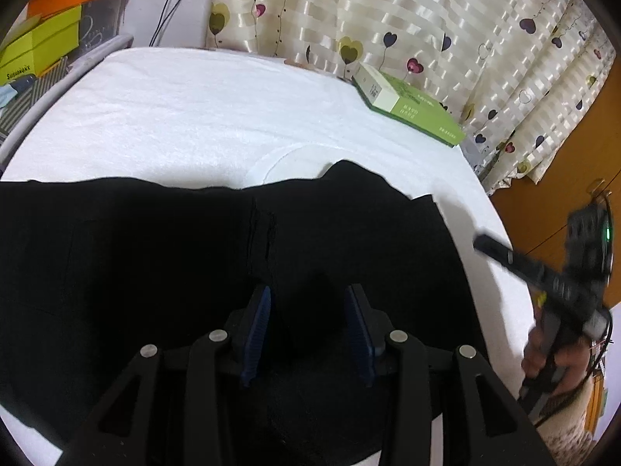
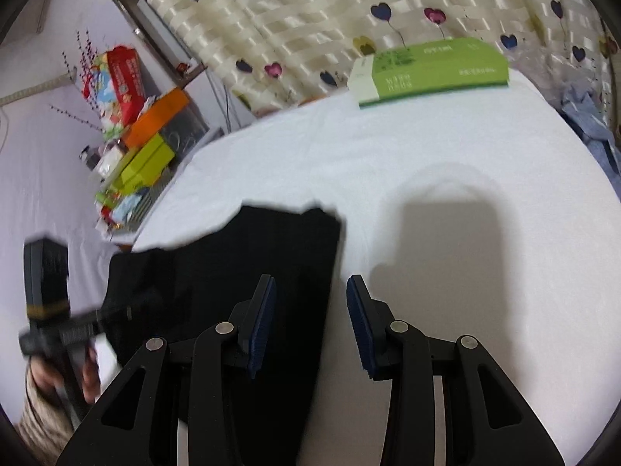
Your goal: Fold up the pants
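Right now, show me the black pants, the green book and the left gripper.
black pants [image 1: 163, 240], left wrist view, flat middle of the fabric
green book [image 2: 431, 72], right wrist view, cover
left gripper [image 1: 308, 330], left wrist view, midway between fingertips

Black pants flat on white bedding

The pants are matt black cloth, smooth. Under them the table cover is white terry-like cloth, slightly rough. Behind it hangs a glossy satin-striped curtain. The green book beside the curtain has a smooth paper cover. The left gripper is matt black plastic with ribbed blue pads and shiny metal pins.
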The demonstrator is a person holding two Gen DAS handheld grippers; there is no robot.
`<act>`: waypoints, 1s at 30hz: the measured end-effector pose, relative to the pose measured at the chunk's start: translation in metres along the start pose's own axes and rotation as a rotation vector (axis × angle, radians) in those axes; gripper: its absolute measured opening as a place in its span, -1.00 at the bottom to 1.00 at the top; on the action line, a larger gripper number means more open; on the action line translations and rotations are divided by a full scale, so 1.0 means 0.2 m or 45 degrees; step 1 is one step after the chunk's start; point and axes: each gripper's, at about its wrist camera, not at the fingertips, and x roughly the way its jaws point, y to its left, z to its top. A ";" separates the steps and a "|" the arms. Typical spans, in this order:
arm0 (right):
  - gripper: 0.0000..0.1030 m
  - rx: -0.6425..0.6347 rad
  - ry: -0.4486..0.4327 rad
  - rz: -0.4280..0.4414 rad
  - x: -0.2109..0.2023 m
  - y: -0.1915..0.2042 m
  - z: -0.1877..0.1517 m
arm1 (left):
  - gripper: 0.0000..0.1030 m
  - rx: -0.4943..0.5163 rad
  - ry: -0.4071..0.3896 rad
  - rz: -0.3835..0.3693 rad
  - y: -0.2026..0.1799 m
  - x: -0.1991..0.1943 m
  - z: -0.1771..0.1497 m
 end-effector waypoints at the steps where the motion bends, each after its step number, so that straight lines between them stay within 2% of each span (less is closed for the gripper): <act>1: -0.11 -0.009 0.020 0.003 -0.01 0.01 -0.05 | -0.12 0.002 -0.007 0.007 -0.01 -0.01 0.00; 5: -0.11 -0.058 0.077 -0.017 -0.01 0.05 -0.19 | -0.01 0.028 -0.022 -0.002 -0.09 -0.05 0.02; 7: -0.10 -0.081 0.060 -0.020 -0.02 0.08 -0.23 | 0.02 0.065 -0.021 0.009 -0.15 -0.06 0.03; 15: -0.10 -0.012 0.037 0.003 -0.02 0.09 -0.28 | 0.10 0.139 0.033 -0.068 -0.37 0.01 0.05; 17: -0.19 0.026 0.052 0.081 -0.01 0.08 -0.29 | 0.13 0.179 0.065 -0.082 -0.43 0.05 0.07; 21: -0.60 0.089 0.034 0.136 -0.01 0.06 -0.29 | 0.15 0.208 0.120 -0.100 -0.51 0.13 0.11; 27: -0.70 0.068 -0.039 0.223 -0.05 0.11 -0.28 | 0.25 0.337 0.203 -0.087 -0.65 0.22 0.17; 30: -0.71 0.034 -0.070 0.247 -0.06 0.17 -0.28 | 0.27 0.360 0.219 -0.071 -0.69 0.25 0.20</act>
